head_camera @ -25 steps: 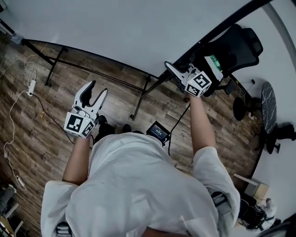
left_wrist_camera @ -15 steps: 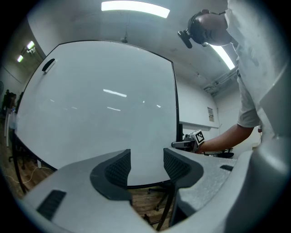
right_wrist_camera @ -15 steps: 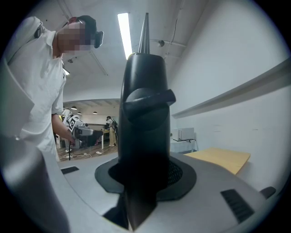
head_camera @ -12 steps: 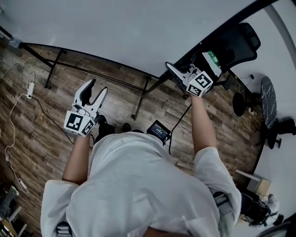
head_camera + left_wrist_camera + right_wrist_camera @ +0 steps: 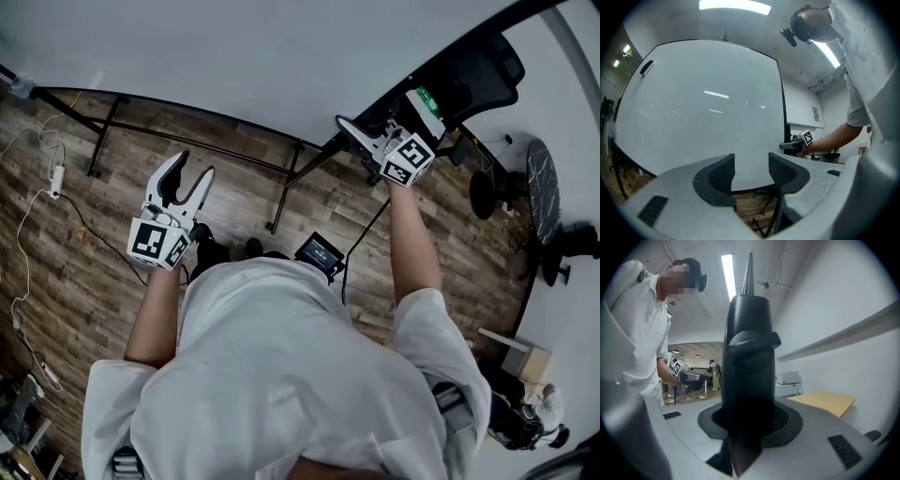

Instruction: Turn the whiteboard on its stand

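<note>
Wood floor [image 5: 66, 244] underneath, and no writing I can actually read. Whiteboard [image 5: 703, 103] stands upright on its stand [image 5: 284, 187], wide face toward the person, top cut off in the head view. Right tongs [image 5: 349, 131] clamp the whiteboard's black side edge [image 5: 750, 357]. Left tongs [image 5: 751, 171] gape wide and empty facing the whiteboard.

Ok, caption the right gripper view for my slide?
Right gripper clamped on the black whiteboard frame, seen edge-on, under a ceiling light.
</note>
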{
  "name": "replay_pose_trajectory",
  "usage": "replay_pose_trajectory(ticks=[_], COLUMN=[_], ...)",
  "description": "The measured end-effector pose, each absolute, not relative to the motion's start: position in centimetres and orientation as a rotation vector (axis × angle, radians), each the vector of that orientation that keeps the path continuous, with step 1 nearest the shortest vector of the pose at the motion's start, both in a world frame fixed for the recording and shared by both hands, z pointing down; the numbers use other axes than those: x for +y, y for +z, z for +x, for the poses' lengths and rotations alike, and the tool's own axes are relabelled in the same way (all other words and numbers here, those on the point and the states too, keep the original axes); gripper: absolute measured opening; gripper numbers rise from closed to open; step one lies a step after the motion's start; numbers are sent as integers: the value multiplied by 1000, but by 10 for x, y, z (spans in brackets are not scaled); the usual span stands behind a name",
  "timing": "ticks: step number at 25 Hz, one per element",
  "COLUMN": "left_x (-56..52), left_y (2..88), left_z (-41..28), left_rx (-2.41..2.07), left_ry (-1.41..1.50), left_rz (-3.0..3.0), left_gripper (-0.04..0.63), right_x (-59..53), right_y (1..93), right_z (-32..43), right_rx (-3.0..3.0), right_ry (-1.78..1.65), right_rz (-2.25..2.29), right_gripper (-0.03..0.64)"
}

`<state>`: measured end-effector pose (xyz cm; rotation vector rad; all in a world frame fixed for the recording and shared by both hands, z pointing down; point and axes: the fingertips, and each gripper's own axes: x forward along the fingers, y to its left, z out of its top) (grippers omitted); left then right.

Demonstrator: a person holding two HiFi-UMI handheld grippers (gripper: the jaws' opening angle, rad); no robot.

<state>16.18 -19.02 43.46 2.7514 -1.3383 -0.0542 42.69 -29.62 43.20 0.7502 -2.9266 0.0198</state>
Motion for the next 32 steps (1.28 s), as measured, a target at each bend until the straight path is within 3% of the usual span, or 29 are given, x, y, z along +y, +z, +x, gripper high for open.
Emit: replay_pose_trajectory(ticks=[32], left_x=[-191], left_y=[436], left_z=[221], left_rx=[-1158], left_ry=[-58], left_rz=[2822], left_gripper=[232], right_x=[-251], right_y=[433], right_z=[499], right_rx=[-2921], right_ry=[42], right_rz=[783], right_gripper=[140])
